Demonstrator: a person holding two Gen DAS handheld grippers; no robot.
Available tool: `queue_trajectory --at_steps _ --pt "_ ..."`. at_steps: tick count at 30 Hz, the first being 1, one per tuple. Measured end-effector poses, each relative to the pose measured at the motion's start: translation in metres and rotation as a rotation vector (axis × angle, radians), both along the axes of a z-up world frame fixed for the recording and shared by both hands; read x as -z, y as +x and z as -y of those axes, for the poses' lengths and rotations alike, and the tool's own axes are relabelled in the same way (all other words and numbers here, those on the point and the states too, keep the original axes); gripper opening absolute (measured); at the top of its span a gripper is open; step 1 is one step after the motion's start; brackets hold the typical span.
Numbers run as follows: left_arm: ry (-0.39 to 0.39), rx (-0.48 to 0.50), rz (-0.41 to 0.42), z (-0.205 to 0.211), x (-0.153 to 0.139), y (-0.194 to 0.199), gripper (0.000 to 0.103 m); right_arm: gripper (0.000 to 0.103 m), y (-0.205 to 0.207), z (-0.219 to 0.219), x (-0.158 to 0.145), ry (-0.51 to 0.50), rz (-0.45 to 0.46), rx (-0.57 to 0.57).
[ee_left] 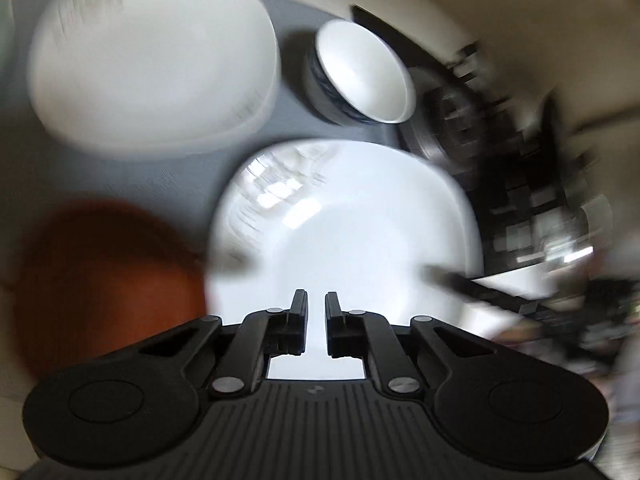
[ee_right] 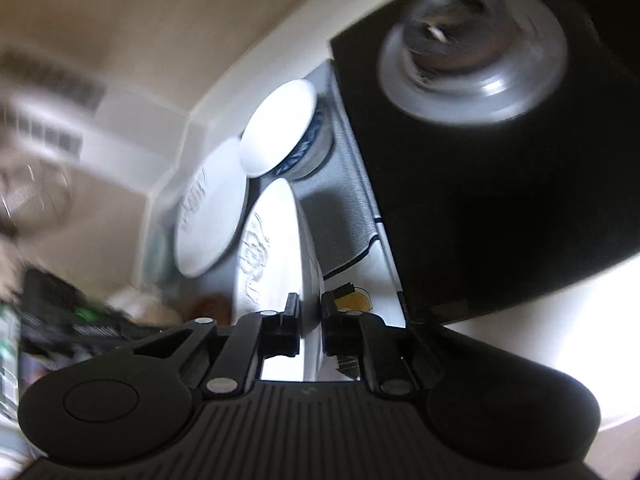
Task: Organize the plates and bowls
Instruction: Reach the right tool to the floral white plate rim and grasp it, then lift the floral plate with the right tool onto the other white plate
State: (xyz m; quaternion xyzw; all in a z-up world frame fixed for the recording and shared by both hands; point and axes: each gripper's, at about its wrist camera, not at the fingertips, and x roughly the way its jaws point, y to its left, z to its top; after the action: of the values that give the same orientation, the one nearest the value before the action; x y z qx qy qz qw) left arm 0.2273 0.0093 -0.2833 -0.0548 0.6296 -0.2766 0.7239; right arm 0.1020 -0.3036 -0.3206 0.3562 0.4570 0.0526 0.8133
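In the right wrist view my right gripper (ee_right: 310,312) is shut on the rim of a white plate (ee_right: 276,248), held on edge. Behind it lie another white plate (ee_right: 208,216) and a white bowl with a blue pattern (ee_right: 280,128) on a grey mat (ee_right: 344,208). In the left wrist view my left gripper (ee_left: 316,312) hovers over the held white plate (ee_left: 344,232), jaws nearly closed with a narrow gap and nothing between them. The right gripper's fingers (ee_left: 472,284) reach the plate's right rim. A large white plate (ee_left: 152,60), the bowl (ee_left: 364,72) and an orange-brown dish (ee_left: 104,280) lie around it.
A black stovetop (ee_right: 500,200) with a glass pot lid (ee_right: 472,52) lies right of the mat; it also shows in the left wrist view (ee_left: 480,120). A cream wall (ee_right: 180,20) stands behind. Both views are motion-blurred.
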Motion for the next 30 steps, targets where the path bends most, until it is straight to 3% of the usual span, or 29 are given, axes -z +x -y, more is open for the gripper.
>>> queue_trajectory --at_steps 1,2,4,6,9,11,15,22,27,30 --pt "0.037 0.009 0.025 0.005 0.004 -0.002 0.009 0.009 0.001 0.001 0.005 0.016 -0.009 0.018" --pt "0.033 -0.019 -0.008 0.002 0.013 -0.001 0.009 0.007 0.002 0.007 0.015 0.061 -0.021 0.067" --pt "0.001 -0.046 -0.073 -0.006 0.026 0.003 0.009 0.005 0.004 0.014 0.033 0.035 -0.058 0.113" --pt "0.039 -0.042 -0.038 -0.012 0.028 0.006 0.008 0.005 0.002 0.021 0.049 0.064 -0.075 0.135" --pt "0.004 -0.077 -0.109 -0.023 0.036 0.016 0.008 0.005 -0.002 0.022 0.055 0.069 -0.07 0.124" --pt "0.019 -0.078 -0.101 -0.017 0.035 0.02 0.008 0.004 -0.001 0.021 0.055 0.064 -0.074 0.111" --pt "0.03 -0.081 -0.132 -0.013 0.034 0.028 0.017 0.004 -0.001 0.024 0.056 0.065 -0.08 0.098" --pt "0.015 -0.063 -0.115 -0.015 0.027 0.028 0.026 0.004 0.003 0.028 0.053 0.043 -0.071 0.074" --pt "0.026 -0.114 -0.058 -0.019 0.02 0.024 0.047 0.003 0.006 0.027 0.047 0.005 -0.07 0.048" --pt "0.014 -0.109 -0.059 -0.021 0.022 0.025 0.047 0.003 0.004 0.03 0.045 -0.004 -0.074 0.043"
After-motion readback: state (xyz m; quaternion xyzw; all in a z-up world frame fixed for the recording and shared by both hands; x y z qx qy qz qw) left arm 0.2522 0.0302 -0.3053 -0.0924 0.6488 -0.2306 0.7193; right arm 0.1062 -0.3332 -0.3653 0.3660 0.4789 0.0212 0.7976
